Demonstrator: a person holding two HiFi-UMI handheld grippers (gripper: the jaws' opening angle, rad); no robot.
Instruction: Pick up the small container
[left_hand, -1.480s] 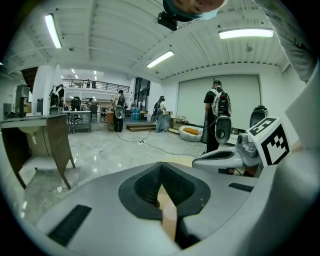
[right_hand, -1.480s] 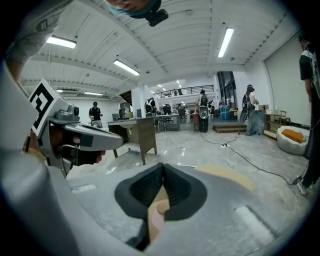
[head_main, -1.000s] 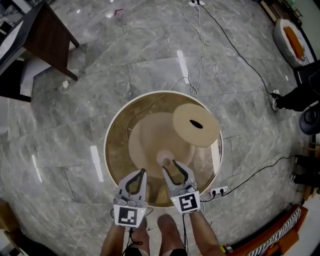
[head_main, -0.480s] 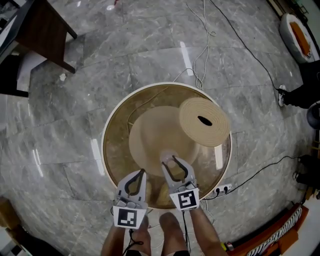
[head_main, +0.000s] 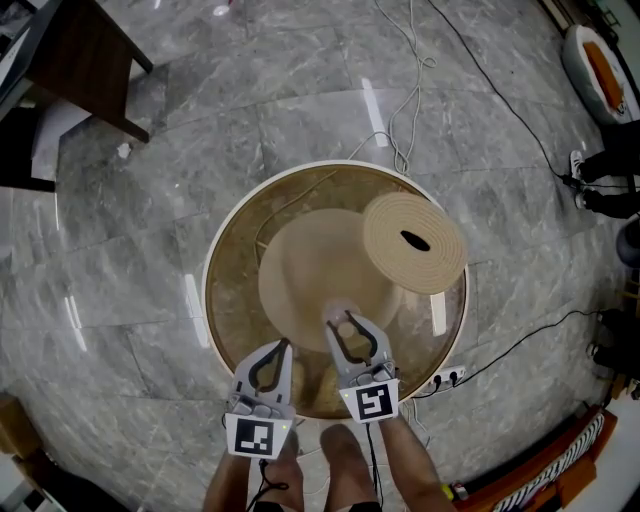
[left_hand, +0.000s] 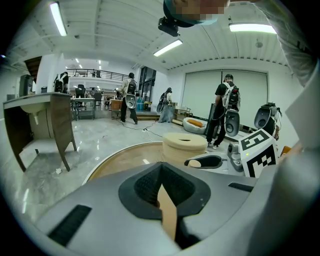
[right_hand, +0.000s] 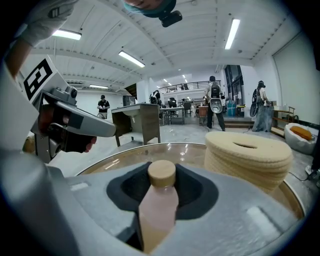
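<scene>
Right tongs (head_main: 347, 322) narrower than a second ago, closing round small container (right_hand: 159, 200) on round table (head_main: 232, 290), not clamped yet, left tongs (head_main: 284, 346) clenched, empty.

No readable text; square coded markers (head_main: 251, 436) on left gripper (head_main: 285, 345), right gripper (head_main: 340, 322).
</scene>
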